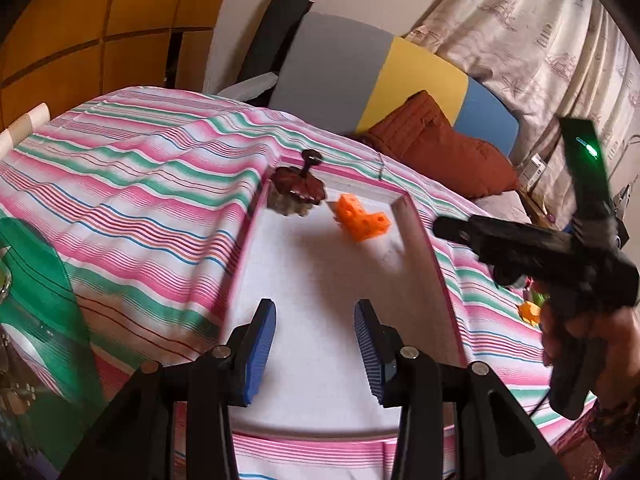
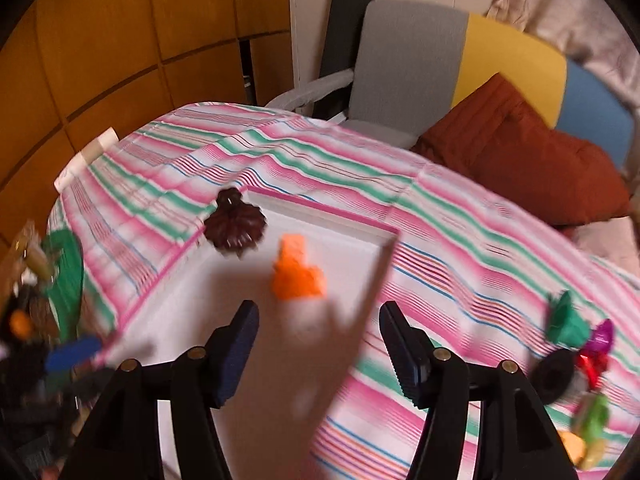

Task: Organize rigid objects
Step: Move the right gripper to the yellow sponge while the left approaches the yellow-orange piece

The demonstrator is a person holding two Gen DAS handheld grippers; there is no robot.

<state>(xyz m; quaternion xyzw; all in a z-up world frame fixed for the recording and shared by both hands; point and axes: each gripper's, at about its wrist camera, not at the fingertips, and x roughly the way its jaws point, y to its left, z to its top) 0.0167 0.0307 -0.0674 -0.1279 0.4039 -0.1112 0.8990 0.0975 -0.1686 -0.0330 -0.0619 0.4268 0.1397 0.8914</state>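
Note:
A white tray with a pink rim (image 1: pixel 416 216) (image 2: pixel 320 210) lies on the striped cloth. In it lie an orange L-shaped block (image 1: pixel 362 218) (image 2: pixel 298 276) and a dark brown flower-shaped piece (image 1: pixel 298 190) (image 2: pixel 236 226) at the far left corner. My left gripper (image 1: pixel 316 344) is open and empty above the tray's near half. My right gripper (image 2: pixel 320 348) is open and empty above the tray's right edge; its black body (image 1: pixel 560 248) shows at the right of the left wrist view. Several small toys, one green (image 2: pixel 566 322), lie on the cloth to the right.
A green transparent container (image 1: pixel 44 304) (image 2: pixel 66 280) with small items stands at the left. A rust cushion (image 1: pixel 444 148) (image 2: pixel 528 152) and a grey, yellow and blue chair back (image 1: pixel 340 64) are behind the table. A curtain (image 1: pixel 540 32) hangs at the right.

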